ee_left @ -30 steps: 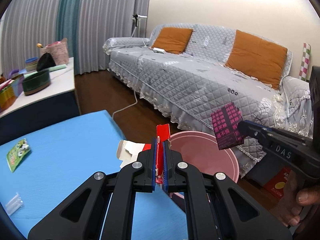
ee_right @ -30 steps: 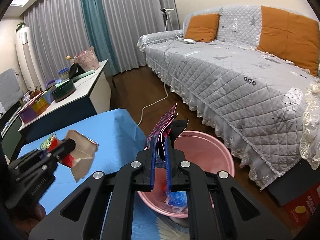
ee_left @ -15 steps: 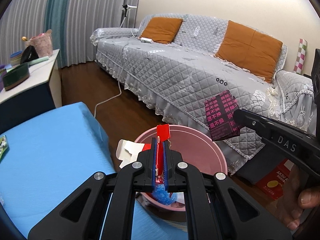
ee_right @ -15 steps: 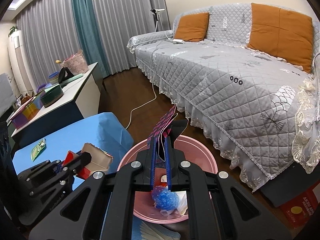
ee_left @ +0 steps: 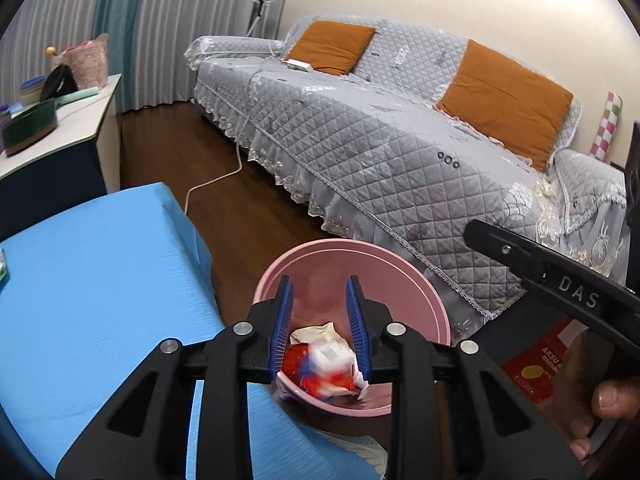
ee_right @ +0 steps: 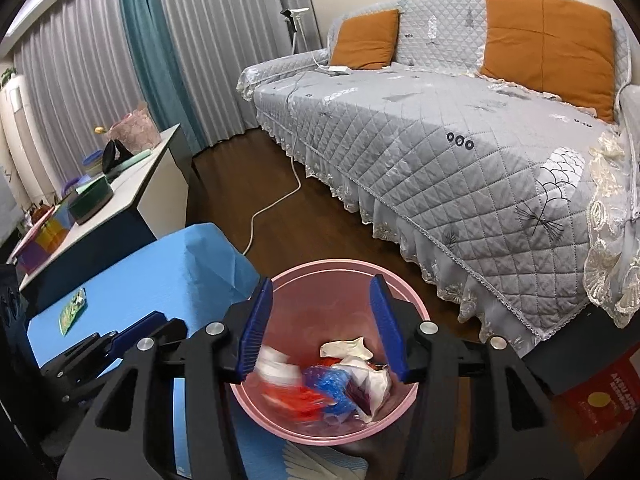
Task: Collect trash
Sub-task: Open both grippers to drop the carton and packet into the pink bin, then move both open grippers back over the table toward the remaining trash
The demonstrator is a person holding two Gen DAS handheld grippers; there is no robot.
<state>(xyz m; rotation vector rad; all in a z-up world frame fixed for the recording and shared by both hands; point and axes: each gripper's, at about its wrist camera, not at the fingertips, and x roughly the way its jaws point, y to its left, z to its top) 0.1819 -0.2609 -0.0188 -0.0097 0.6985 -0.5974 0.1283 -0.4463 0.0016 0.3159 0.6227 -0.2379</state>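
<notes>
A pink bin (ee_left: 396, 268) stands on the floor beside the blue table (ee_left: 100, 280). It also shows in the right wrist view (ee_right: 304, 280). My left gripper (ee_left: 320, 296) is open and empty above the bin. A red and white carton (ee_left: 324, 364), blurred, lies in the bin below it. My right gripper (ee_right: 320, 300) is open and empty above the bin. Below it lie the blurred red and white carton (ee_right: 288, 384), a blue wrapper (ee_right: 332, 384), a dark magenta packet (ee_right: 358, 394) and white paper (ee_right: 348, 346). The right gripper's finger (ee_left: 532, 264) shows in the left wrist view.
A green snack packet (ee_right: 72, 310) lies on the blue table. A grey quilted sofa (ee_right: 460, 120) with orange cushions stands beyond the bin. A white cable (ee_right: 276, 200) runs over the wooden floor. A cluttered white desk (ee_right: 132, 176) is at the left. A red box (ee_right: 604, 400) lies on the floor at the right.
Both grippers opened over the bin. The red and white carton left my left gripper and the magenta packet left my right gripper. Both now lie in the bin.
</notes>
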